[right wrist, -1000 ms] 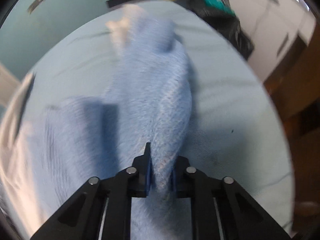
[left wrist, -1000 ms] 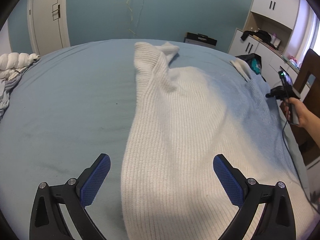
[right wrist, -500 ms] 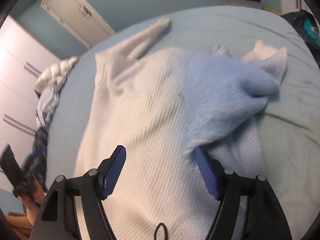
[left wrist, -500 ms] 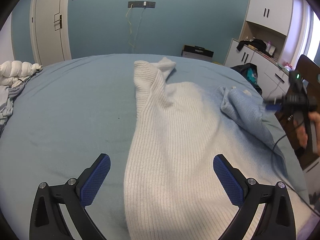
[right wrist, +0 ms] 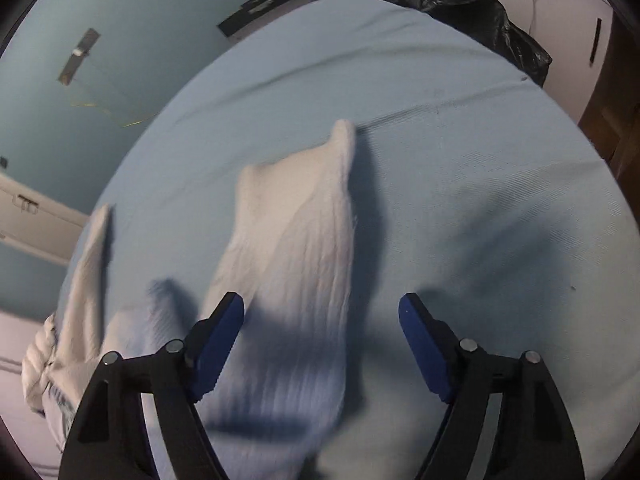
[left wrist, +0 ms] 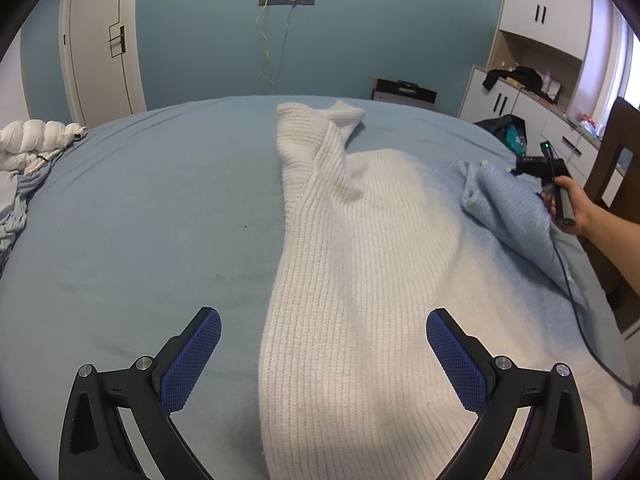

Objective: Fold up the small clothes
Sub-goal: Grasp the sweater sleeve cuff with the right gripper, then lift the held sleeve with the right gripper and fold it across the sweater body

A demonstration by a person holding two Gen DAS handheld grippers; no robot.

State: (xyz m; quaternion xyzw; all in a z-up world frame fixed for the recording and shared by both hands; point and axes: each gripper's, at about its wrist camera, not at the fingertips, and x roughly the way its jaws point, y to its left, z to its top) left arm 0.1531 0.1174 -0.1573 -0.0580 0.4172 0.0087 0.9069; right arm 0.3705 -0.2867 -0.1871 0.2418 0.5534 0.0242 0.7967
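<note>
A white ribbed knit sweater lies spread on the blue bed. One sleeve is folded up at the far end; the other sleeve lies bunched at the right side. My left gripper is open and empty, hovering over the sweater's near part. My right gripper is open and empty above that right sleeve. In the left wrist view the right gripper sits by the sleeve at the bed's right side, held by a hand.
A white bundle and grey cloth lie at the bed's left edge. A dark bag sits beyond the bed's far corner. White cabinets and a wooden chair stand on the right. A door is in the back wall.
My right gripper let go of the sleeve, opened, and swung back to face along the sleeve. The left gripper stayed open and tilted up slightly.
</note>
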